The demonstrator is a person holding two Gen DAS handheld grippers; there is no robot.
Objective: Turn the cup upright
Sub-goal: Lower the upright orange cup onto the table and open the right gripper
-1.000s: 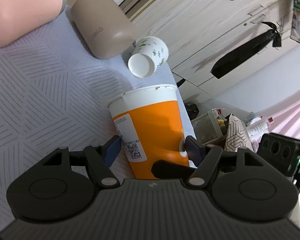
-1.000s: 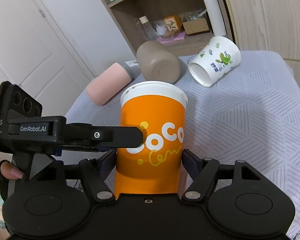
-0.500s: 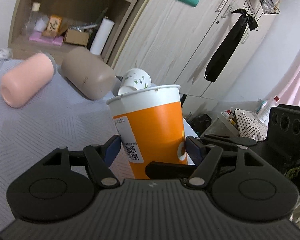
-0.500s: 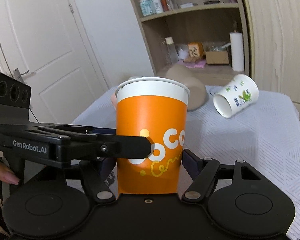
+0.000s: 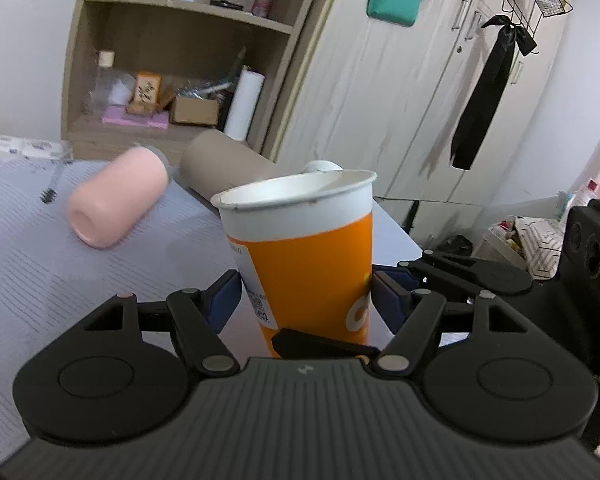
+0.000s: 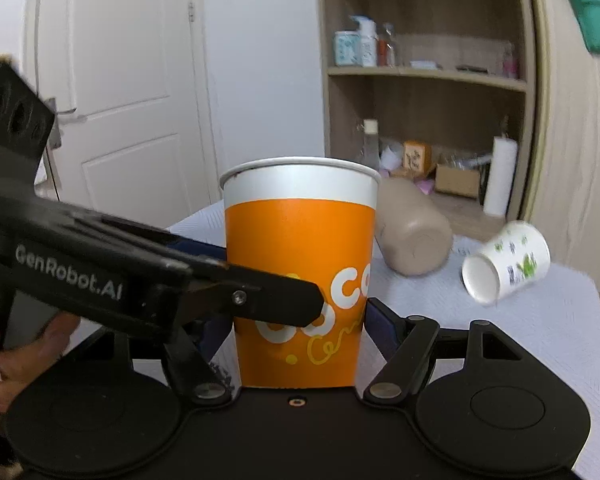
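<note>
An orange paper cup (image 5: 312, 256) with a white rim stands upright, mouth up, over the grey patterned tablecloth (image 5: 32, 248). My left gripper (image 5: 306, 296) is shut on its lower body, blue pads on both sides. My right gripper (image 6: 296, 320) is also shut on the orange cup (image 6: 300, 264), from another side. The left gripper's finger (image 6: 260, 300) crosses in front of the cup in the right wrist view. The right gripper's finger (image 5: 324, 344) shows below the cup in the left wrist view. The cup's base is hidden.
A pink tumbler (image 5: 118, 202), a taupe tumbler (image 5: 228, 168) and a small white printed cup (image 6: 508, 266) lie on their sides on the table. The table's right edge (image 5: 400, 236) is close. A shelf unit (image 5: 172, 80) and wardrobe (image 5: 400, 80) stand behind.
Both grippers have tilted up with the orange cup; the views swung from looking down at the table to level. The cup now stands upright. Both grips are unchanged.
</note>
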